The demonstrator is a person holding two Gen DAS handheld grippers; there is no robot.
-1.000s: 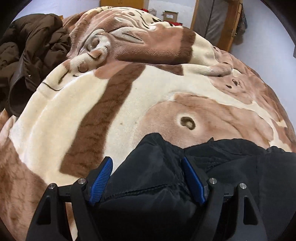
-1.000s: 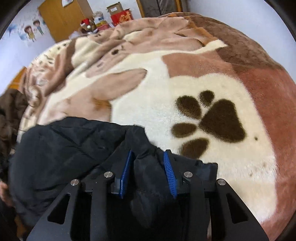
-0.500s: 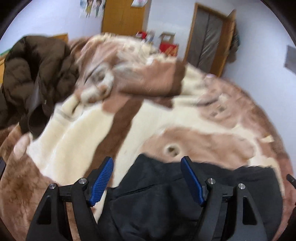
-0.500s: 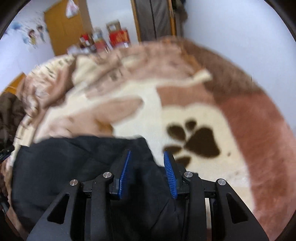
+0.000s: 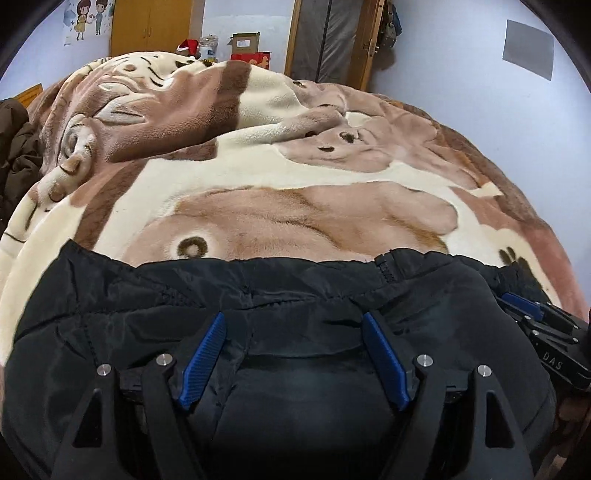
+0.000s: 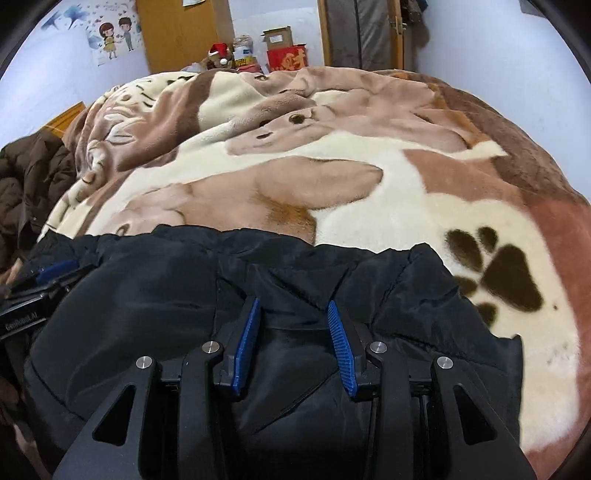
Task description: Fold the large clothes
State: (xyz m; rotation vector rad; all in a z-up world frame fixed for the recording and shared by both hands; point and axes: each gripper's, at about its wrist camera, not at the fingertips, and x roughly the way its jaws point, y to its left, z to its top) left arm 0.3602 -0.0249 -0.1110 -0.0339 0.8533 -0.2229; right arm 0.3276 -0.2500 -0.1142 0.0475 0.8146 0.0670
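Note:
A black padded jacket [image 5: 155, 295] lies spread across the near part of a bed covered by a brown and cream plush blanket [image 5: 280, 177]. My left gripper [image 5: 295, 325] has its jaws wide apart with jacket fabric bulging between the blue pads. My right gripper [image 6: 293, 310] has its jaws narrower, closed on a bunched fold of the same jacket [image 6: 155, 291]. Each gripper shows at the other view's edge: the right one in the left wrist view [image 5: 535, 314], the left one in the right wrist view [image 6: 48, 273].
A brown puffer coat [image 6: 33, 177] is heaped at the bed's left side, also seen in the left wrist view [image 5: 14, 158]. Beyond the bed stand a wooden wardrobe [image 6: 181, 33], boxes [image 6: 284, 48] and a doorway [image 5: 332, 40]. The blanket has a paw print [image 6: 506, 273] at right.
Both grippers have pulled back and tilted up. The jacket's edge now lies stretched in a long line across the blanket, where before it was bunched around the fingers.

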